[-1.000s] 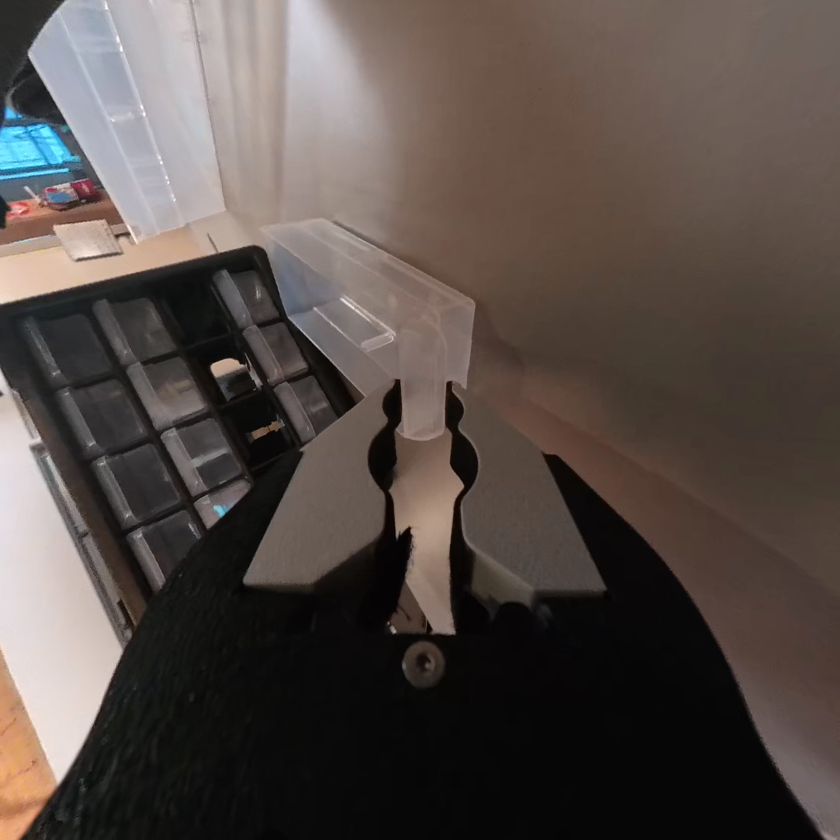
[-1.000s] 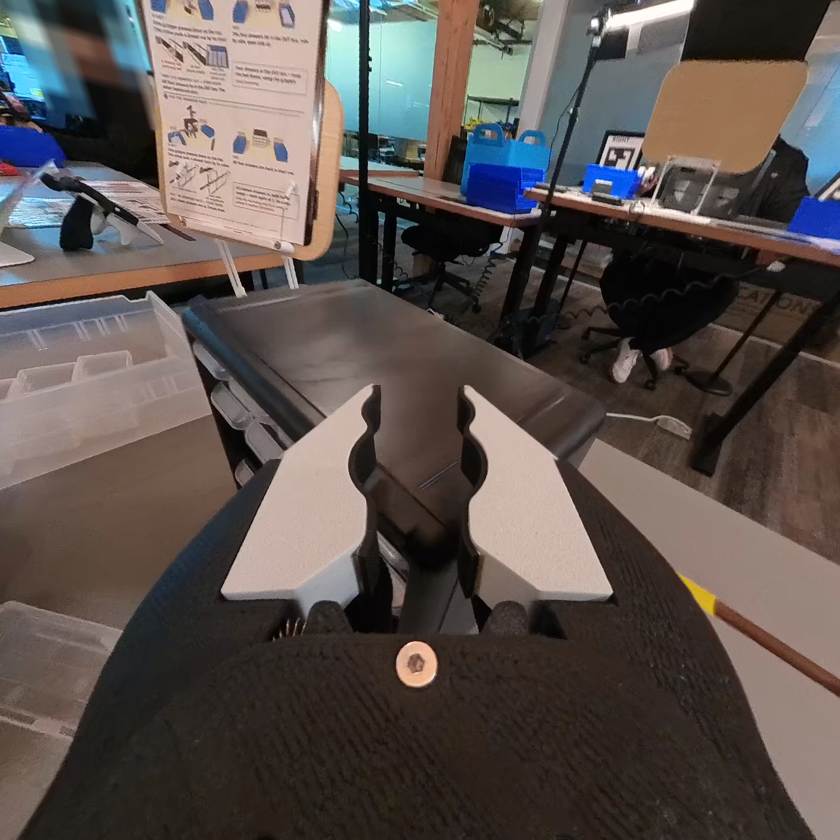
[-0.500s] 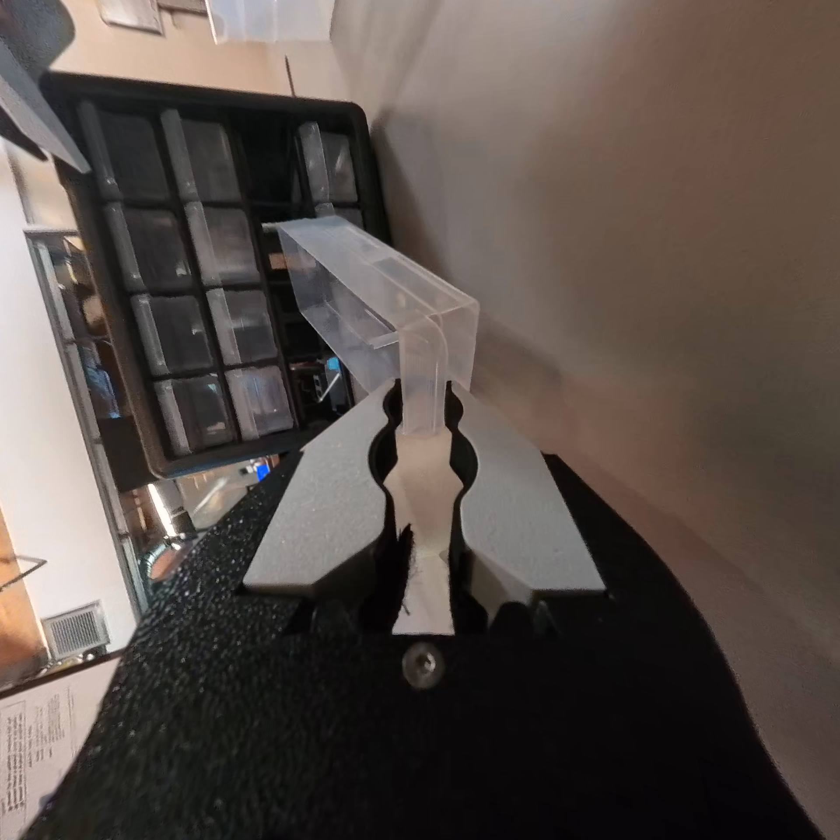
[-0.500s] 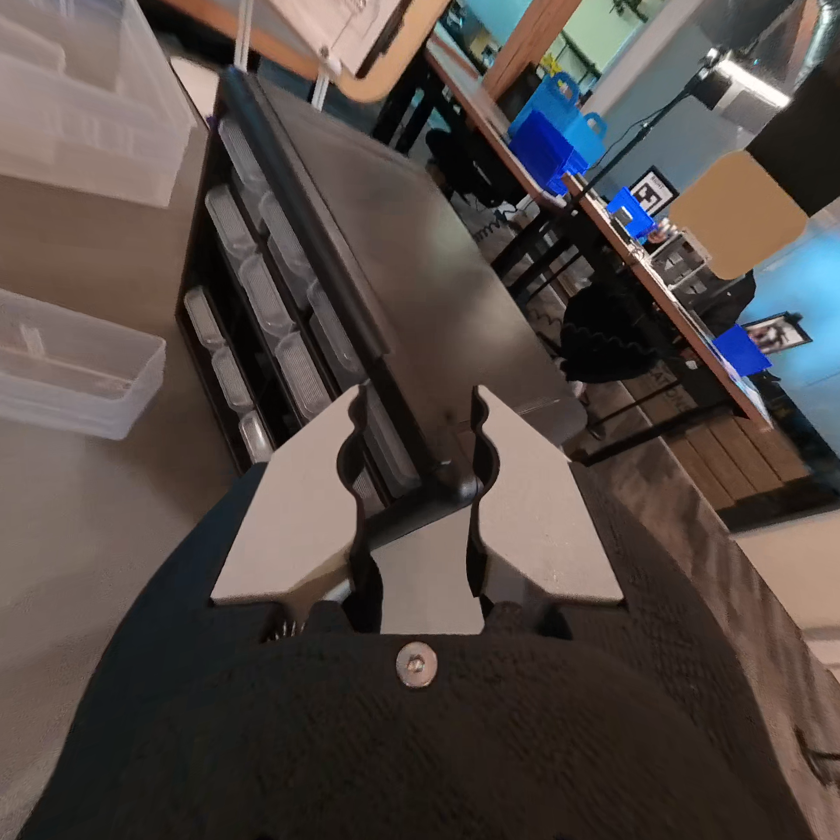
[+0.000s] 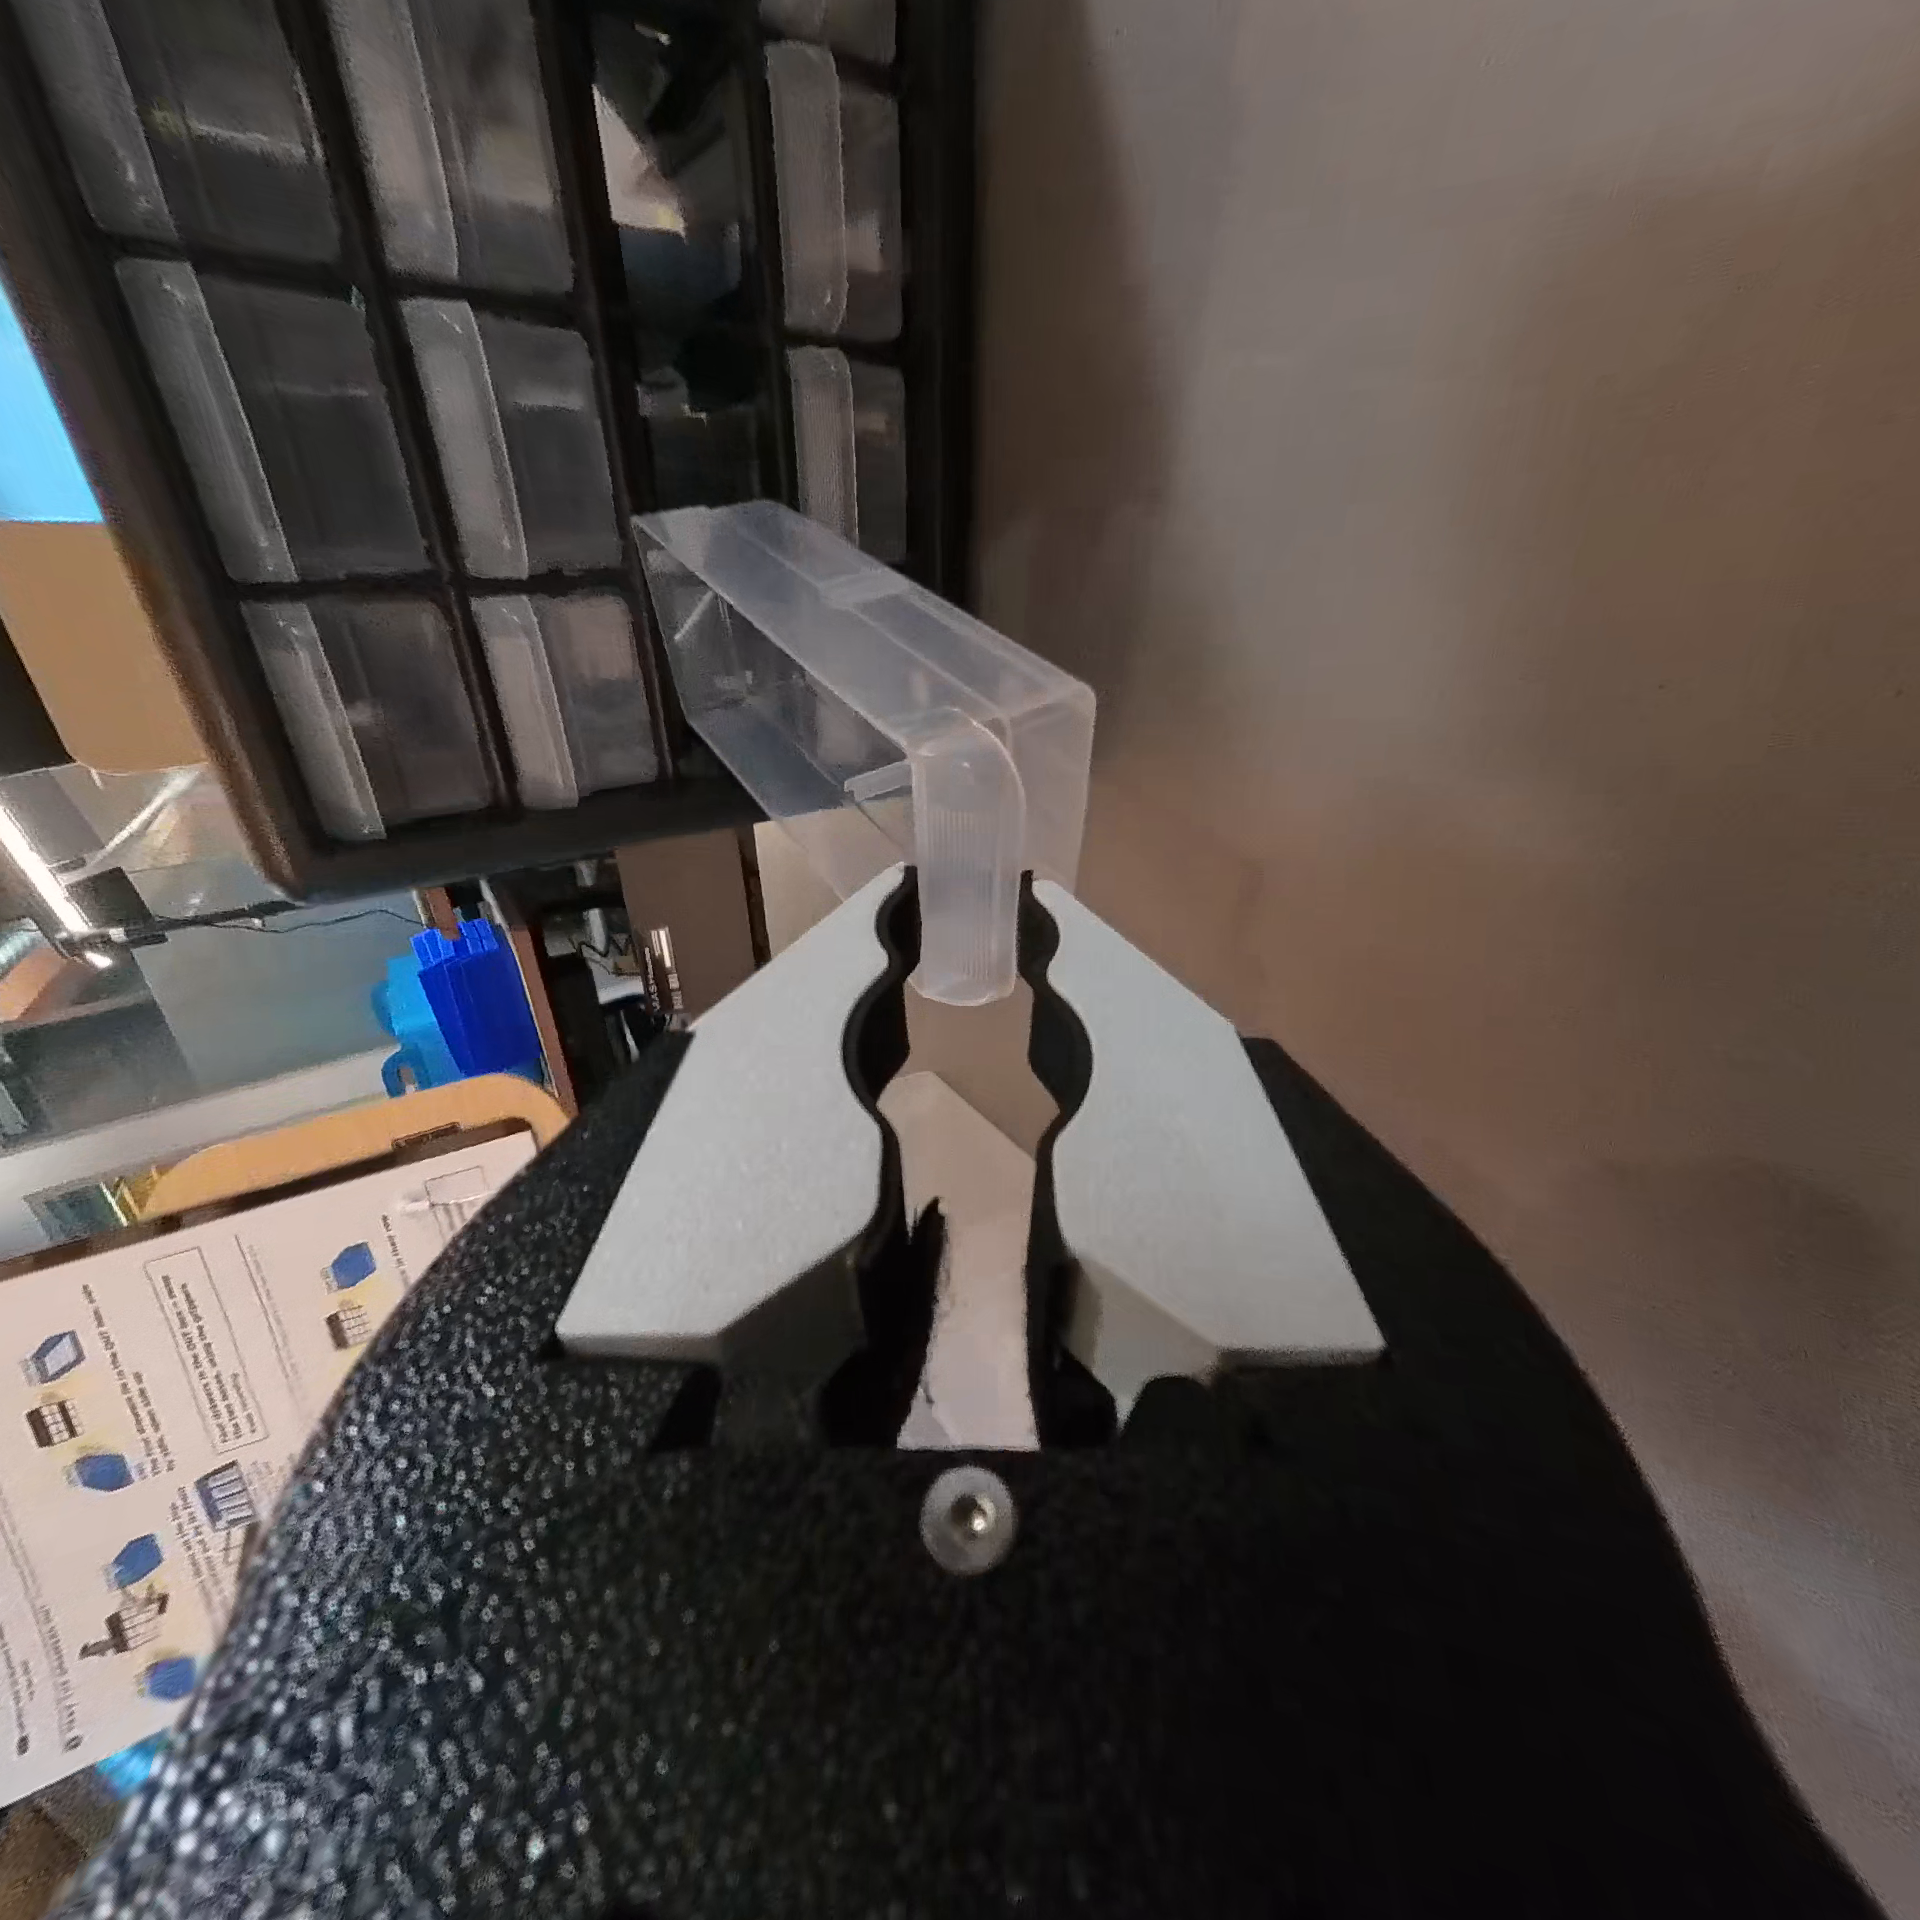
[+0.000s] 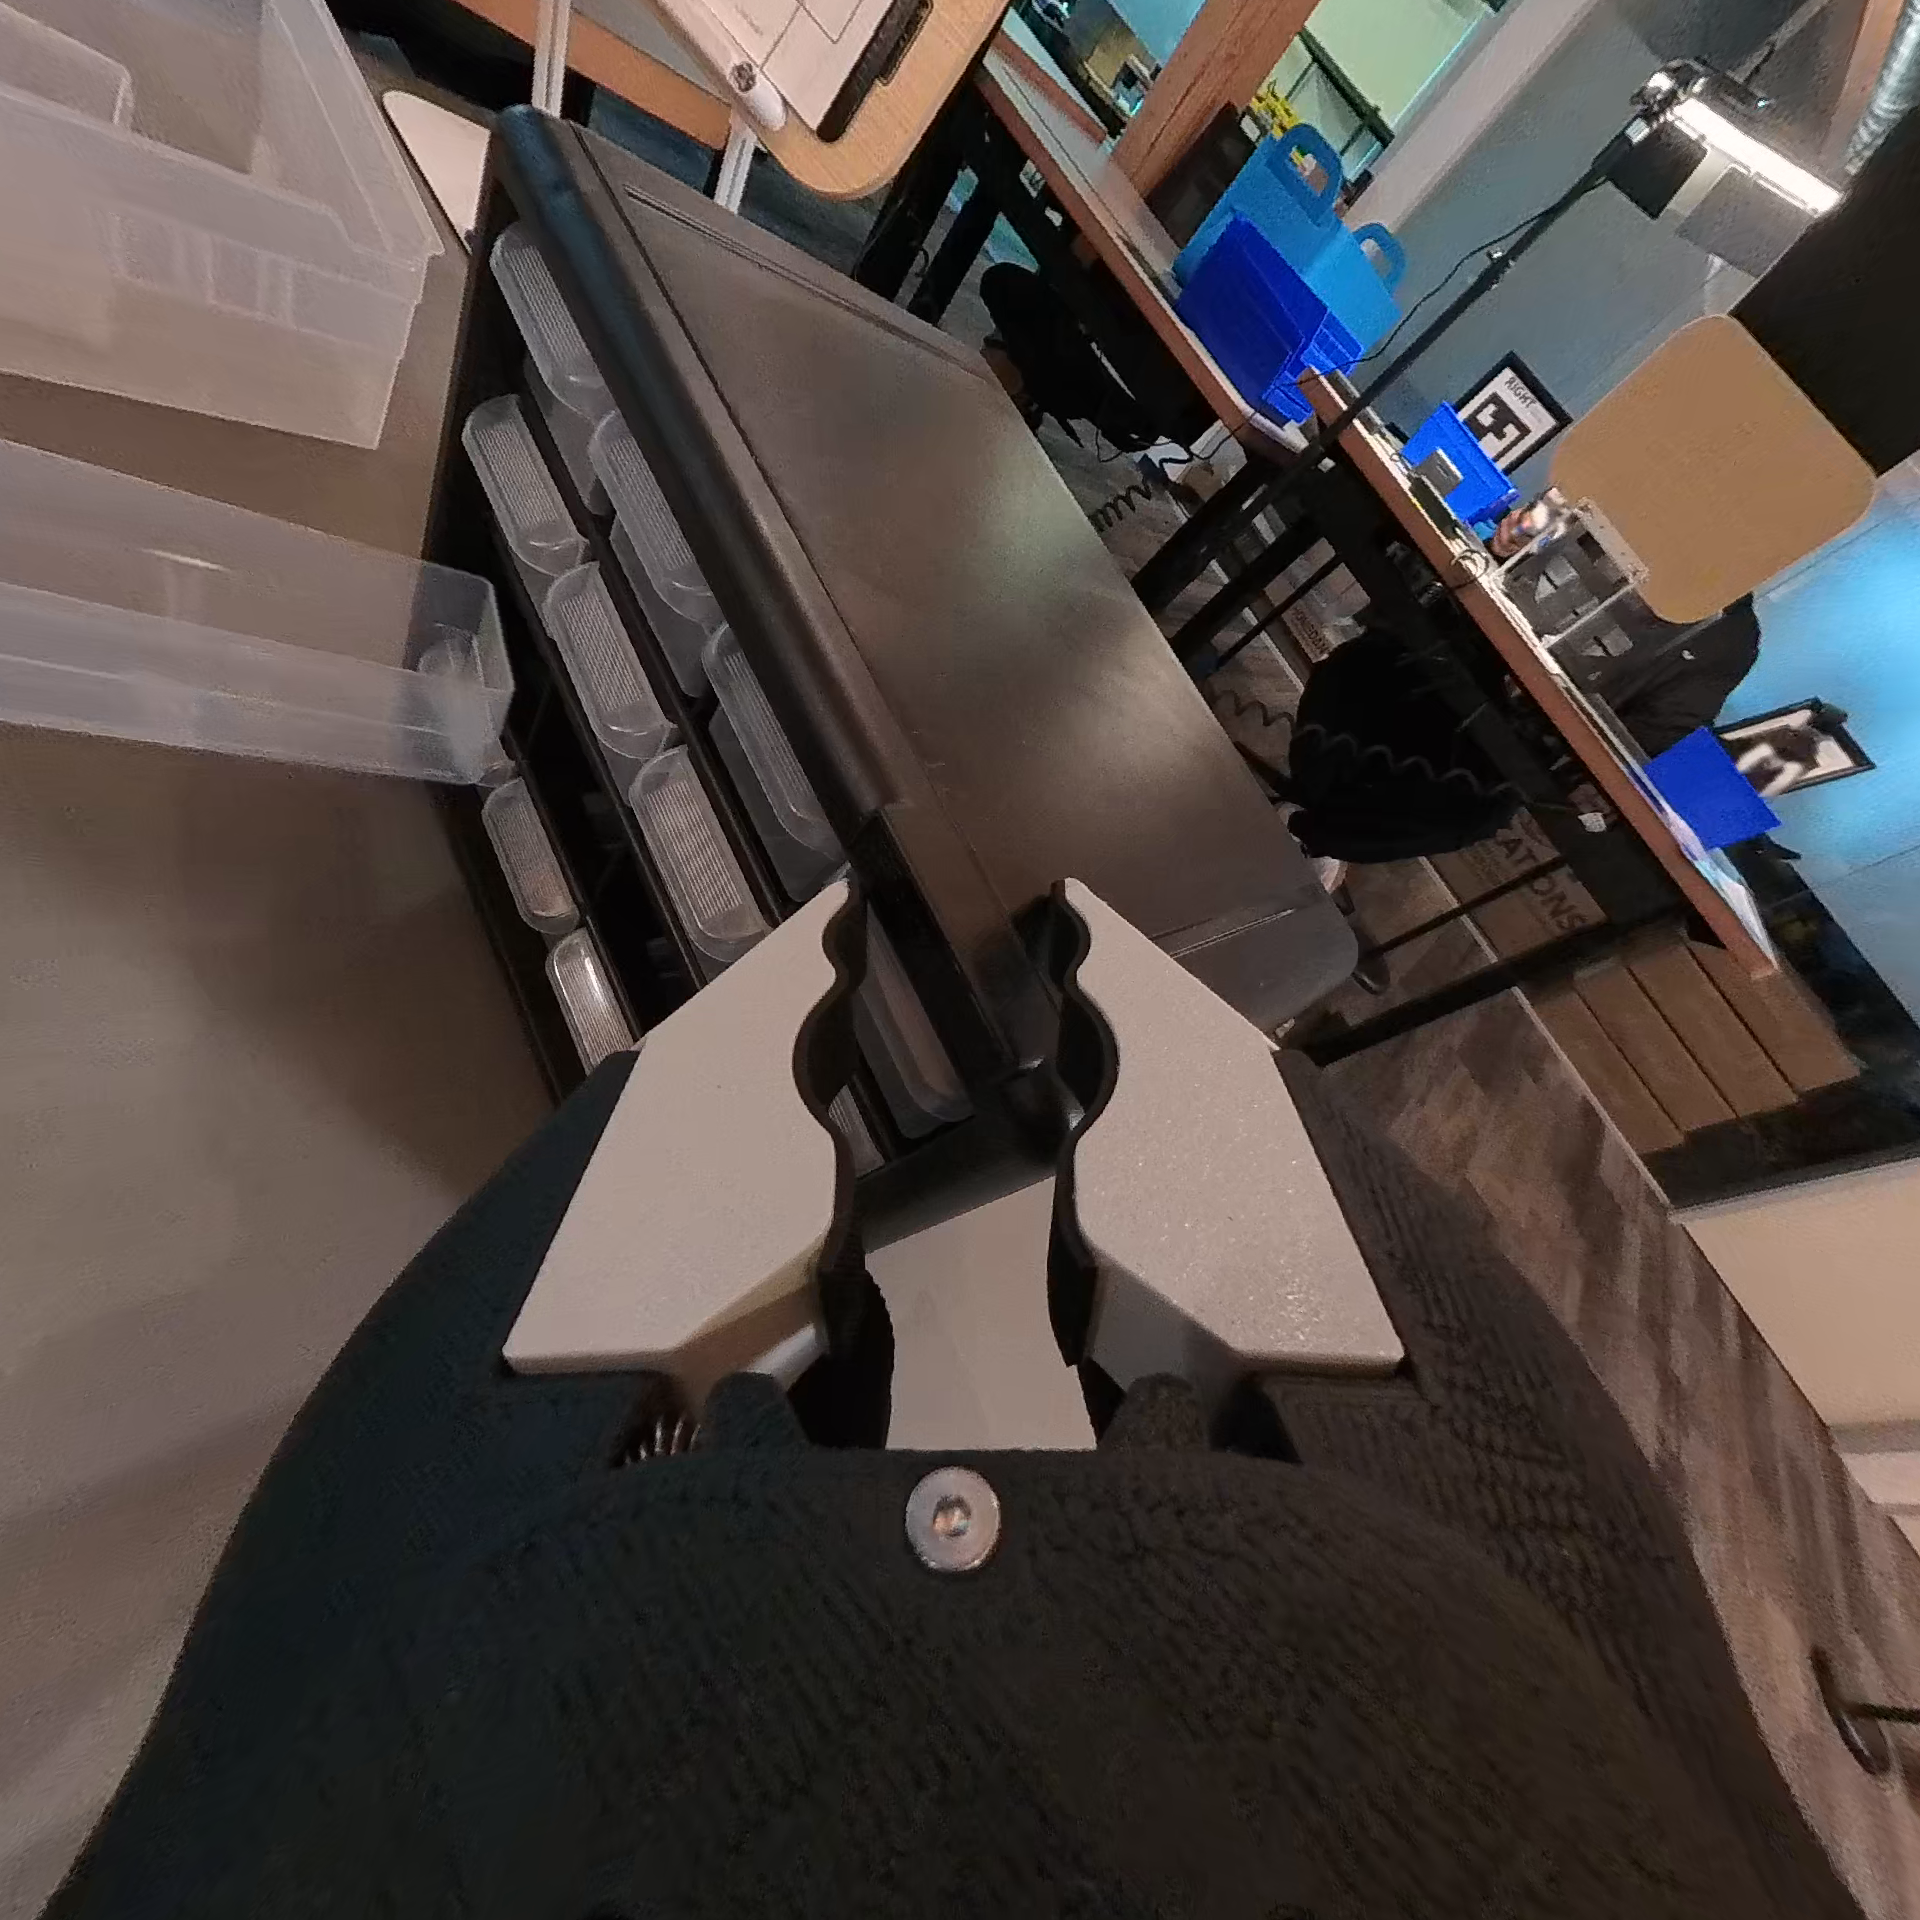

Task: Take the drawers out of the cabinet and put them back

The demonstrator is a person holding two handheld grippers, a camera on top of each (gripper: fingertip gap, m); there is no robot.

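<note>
Left tool [image 5: 968, 940] pinches a handle; right tool [image 6: 956, 997] clamps a cabinet edge.

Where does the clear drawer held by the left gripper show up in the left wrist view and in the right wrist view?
Left wrist view: the clear drawer sits at centre, its tab pinched by the left gripper, back end at the cabinet's lower right slot.
Right wrist view: the same drawer enters from the left edge, its end at the cabinet front.
Shared landmark: the black cabinet, its edge gripped by the right gripper.

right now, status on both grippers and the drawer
Left gripper shut on clear drawer handle, nearing cabinet. Right gripper clamps cabinet's front edge. Nothing blocking.
</note>
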